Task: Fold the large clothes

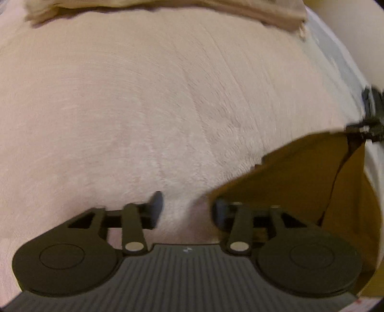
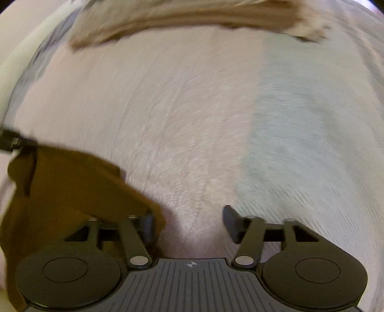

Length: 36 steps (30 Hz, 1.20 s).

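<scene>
A mustard-brown garment (image 1: pixel 300 182) hangs at the lower right of the left wrist view and at the lower left of the right wrist view (image 2: pixel 67 187). My left gripper (image 1: pixel 187 208) is open over the pink blanket, its right finger at the garment's edge. My right gripper (image 2: pixel 189 220) is open too, and the brown cloth drapes over its left finger (image 2: pixel 148 225). Nothing sits between either pair of fingers. A dark gripper part (image 1: pixel 369 120) shows at the right edge, where a corner of the garment rises to it. Both views are motion-blurred.
A fluffy pink blanket (image 1: pixel 144 108) covers the surface, with a pale blue-grey band (image 2: pixel 307 124) on the right. A beige folded cloth (image 1: pixel 168 9) lies along the far edge. A white edge and wall (image 1: pixel 348 48) run at the far right.
</scene>
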Each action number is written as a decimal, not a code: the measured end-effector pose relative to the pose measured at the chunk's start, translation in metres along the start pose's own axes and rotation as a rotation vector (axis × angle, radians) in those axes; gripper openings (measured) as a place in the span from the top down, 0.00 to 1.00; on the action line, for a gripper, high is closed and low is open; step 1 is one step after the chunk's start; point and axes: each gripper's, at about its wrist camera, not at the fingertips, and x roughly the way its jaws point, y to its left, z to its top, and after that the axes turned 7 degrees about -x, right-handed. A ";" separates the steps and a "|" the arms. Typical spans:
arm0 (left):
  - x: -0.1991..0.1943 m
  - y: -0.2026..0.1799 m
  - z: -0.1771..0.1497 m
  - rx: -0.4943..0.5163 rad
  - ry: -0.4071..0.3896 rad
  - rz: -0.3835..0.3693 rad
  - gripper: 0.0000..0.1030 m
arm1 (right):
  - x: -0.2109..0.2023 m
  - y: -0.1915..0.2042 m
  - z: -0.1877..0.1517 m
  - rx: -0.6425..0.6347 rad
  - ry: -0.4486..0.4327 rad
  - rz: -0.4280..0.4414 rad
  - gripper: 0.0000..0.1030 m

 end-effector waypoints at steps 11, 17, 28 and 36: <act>-0.045 0.053 -0.005 -0.319 -0.120 -0.296 0.38 | -0.040 -0.041 -0.034 0.636 -0.250 0.274 0.38; -0.067 0.047 -0.015 -0.234 -0.160 -0.162 0.38 | -0.049 0.004 -0.007 0.253 -0.215 0.112 0.38; -0.009 -0.065 -0.111 0.271 -0.026 0.039 0.85 | -0.015 0.105 -0.053 -0.187 -0.067 0.017 0.38; -0.062 -0.010 -0.120 -0.075 -0.148 -0.043 0.97 | -0.008 0.087 -0.047 -0.186 -0.074 -0.062 1.00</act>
